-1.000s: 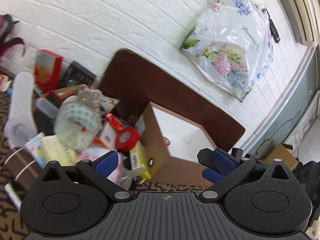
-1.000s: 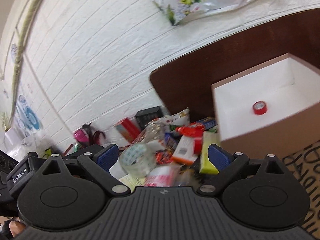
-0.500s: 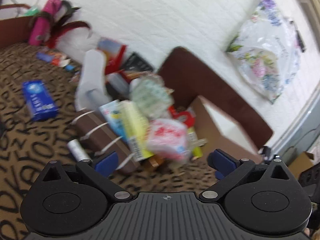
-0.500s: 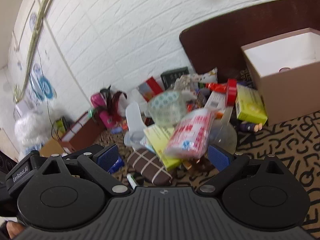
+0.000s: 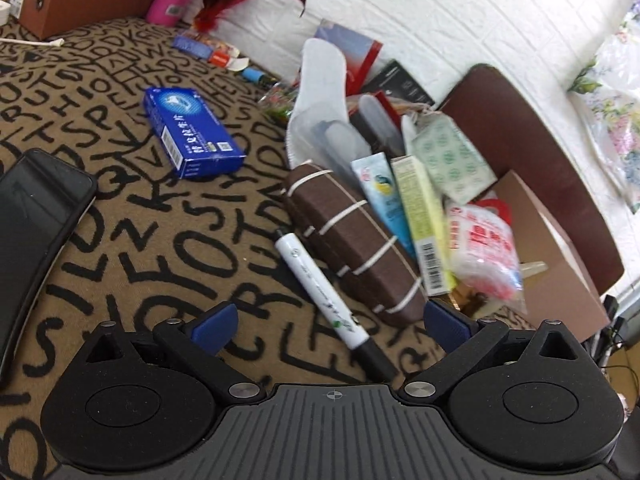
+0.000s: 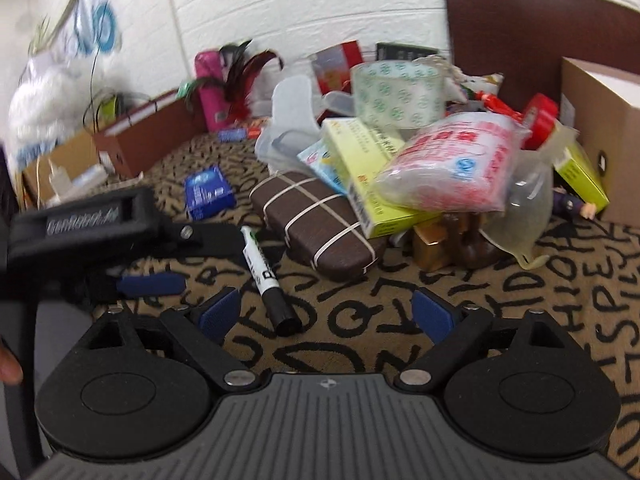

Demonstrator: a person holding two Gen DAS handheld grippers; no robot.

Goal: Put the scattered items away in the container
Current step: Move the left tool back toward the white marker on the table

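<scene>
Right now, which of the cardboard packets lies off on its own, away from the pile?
The blue box. It lies flat on the lettered cloth, apart from the heap; the yellow-green box leans within the pile beside the brown case.

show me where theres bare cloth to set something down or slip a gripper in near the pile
Free: the lettered cloth between the blue box, the white marker and the black phone; also the front strip right of the marker, before the brown case. Crowded: the heap from the case to the cardboard box.
</scene>
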